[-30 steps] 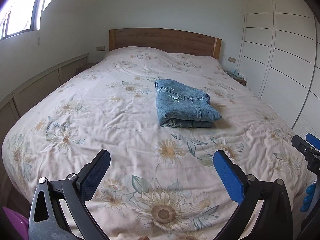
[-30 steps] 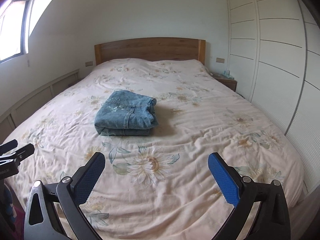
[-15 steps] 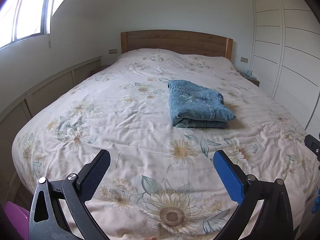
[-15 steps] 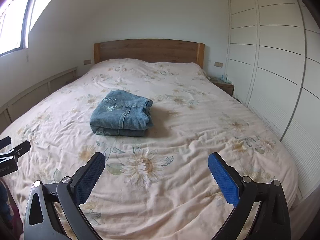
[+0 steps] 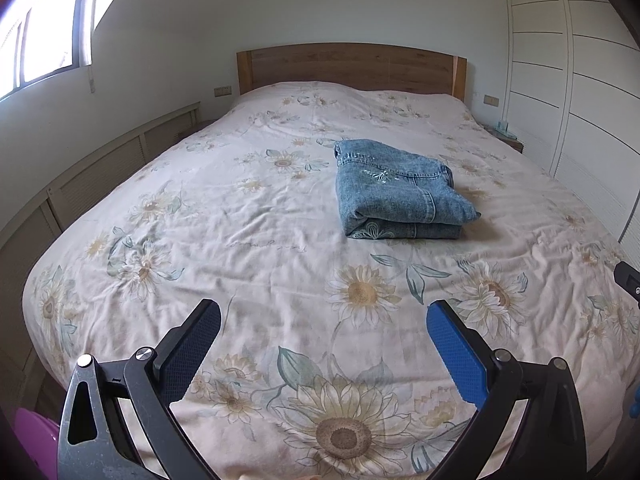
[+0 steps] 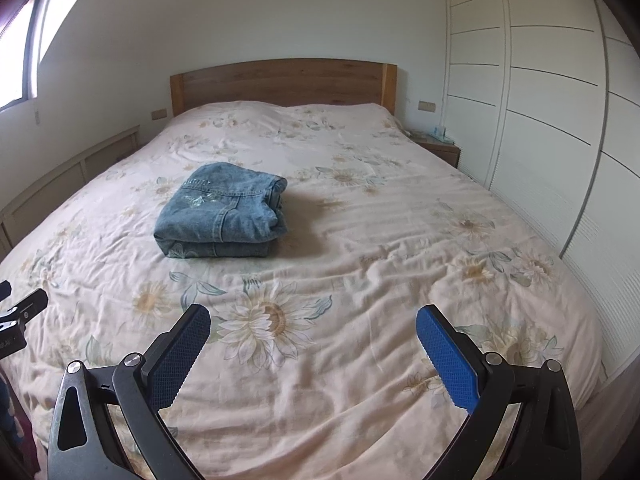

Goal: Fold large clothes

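Observation:
A folded pair of blue jeans (image 5: 400, 192) lies in a compact stack on the floral bedspread (image 5: 260, 240), near the middle of the bed. It also shows in the right wrist view (image 6: 224, 212). My left gripper (image 5: 324, 320) is open and empty, held over the foot of the bed, well short of the jeans. My right gripper (image 6: 314, 324) is open and empty too, over the foot of the bed, to the right of the jeans. A tip of the right gripper shows at the left view's right edge (image 5: 628, 280).
A wooden headboard (image 5: 352, 66) stands at the far end. White wardrobe doors (image 6: 540, 120) line the right side, with a small bedside table (image 6: 440, 146) by them. Low slatted panels (image 5: 100, 176) run along the left wall under a window. A purple object (image 5: 34, 436) sits at lower left.
Both grippers have drawn back and risen a little from the bed and swung rightwards, so the jeans look smaller and farther off. Both stay open and empty.

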The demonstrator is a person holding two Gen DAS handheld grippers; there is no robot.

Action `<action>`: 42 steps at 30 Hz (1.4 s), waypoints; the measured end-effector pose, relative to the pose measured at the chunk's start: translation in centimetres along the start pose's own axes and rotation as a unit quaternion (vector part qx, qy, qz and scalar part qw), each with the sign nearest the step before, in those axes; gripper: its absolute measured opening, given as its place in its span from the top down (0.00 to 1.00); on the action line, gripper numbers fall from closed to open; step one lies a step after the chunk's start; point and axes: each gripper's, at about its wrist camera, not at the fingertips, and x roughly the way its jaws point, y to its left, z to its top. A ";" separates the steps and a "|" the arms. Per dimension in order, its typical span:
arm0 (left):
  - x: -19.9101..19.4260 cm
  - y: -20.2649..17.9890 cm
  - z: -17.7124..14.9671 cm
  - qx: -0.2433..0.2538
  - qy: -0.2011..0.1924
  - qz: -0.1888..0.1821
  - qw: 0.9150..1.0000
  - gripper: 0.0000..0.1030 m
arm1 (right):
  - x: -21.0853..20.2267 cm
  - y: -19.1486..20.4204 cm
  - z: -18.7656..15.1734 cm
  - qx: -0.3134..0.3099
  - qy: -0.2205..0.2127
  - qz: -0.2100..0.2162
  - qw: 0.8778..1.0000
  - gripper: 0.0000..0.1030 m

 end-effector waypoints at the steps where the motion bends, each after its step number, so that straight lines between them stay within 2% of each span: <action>1: 0.2 -0.1 0.0 0.001 0.002 0.000 1.000 0.01 | 0.2 0.0 0.0 0.000 0.001 -0.001 1.000 0.00; 24: 5.2 0.5 -1.3 -0.001 0.057 0.002 0.998 0.01 | 6.1 -0.5 -1.6 0.007 0.062 -0.003 0.998 0.00; 42: 4.7 0.4 -1.0 0.008 0.047 0.001 0.999 0.01 | 6.3 -1.1 -2.2 0.016 0.069 -0.008 0.997 0.00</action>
